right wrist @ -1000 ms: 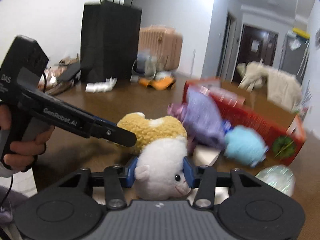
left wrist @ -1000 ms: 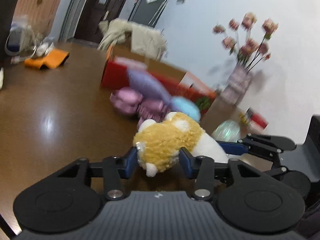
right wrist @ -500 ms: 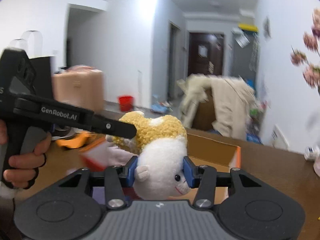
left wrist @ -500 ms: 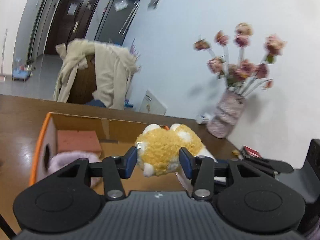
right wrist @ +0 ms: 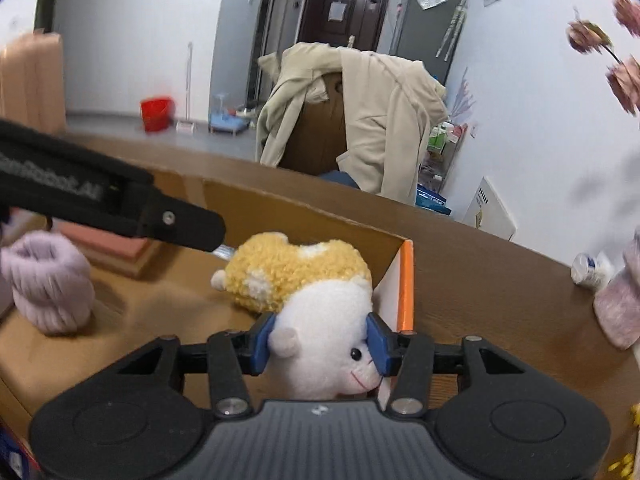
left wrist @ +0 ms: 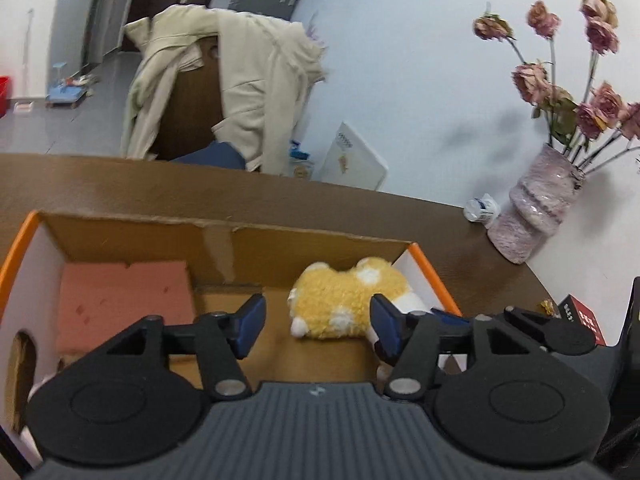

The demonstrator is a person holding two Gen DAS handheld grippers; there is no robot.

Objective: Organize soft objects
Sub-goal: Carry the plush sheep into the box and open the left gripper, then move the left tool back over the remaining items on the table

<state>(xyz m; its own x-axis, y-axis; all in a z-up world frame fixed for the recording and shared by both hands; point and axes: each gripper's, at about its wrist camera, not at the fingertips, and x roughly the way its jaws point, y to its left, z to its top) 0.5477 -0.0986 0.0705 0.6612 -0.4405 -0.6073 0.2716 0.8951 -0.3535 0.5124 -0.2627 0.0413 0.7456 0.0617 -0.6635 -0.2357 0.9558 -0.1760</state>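
Note:
A plush toy with a yellow curly body (left wrist: 340,304) and a white head (right wrist: 324,336) lies at the right end of an open cardboard box (left wrist: 320,236) with an orange rim. My left gripper (left wrist: 318,326) has its jaws opening around the yellow body; the left pad stands clear of it. My right gripper (right wrist: 320,345) has both blue pads on the white head, and its jaws are opening too. A left gripper finger (right wrist: 176,226) reaches in from the left in the right wrist view. A right gripper finger (left wrist: 448,317) shows behind the toy.
In the box lie a pink foam block (left wrist: 120,300) and a lilac woolly thing (right wrist: 48,284). On the brown table (left wrist: 120,184) stand a vase of dried roses (left wrist: 536,216), a small bottle (left wrist: 482,210) and a red box (left wrist: 584,318). A chair with a beige coat (left wrist: 224,88) stands behind.
Both grippers have carried the plush toy from over the table to inside the box's right end. The left jaws have spread off the yellow body.

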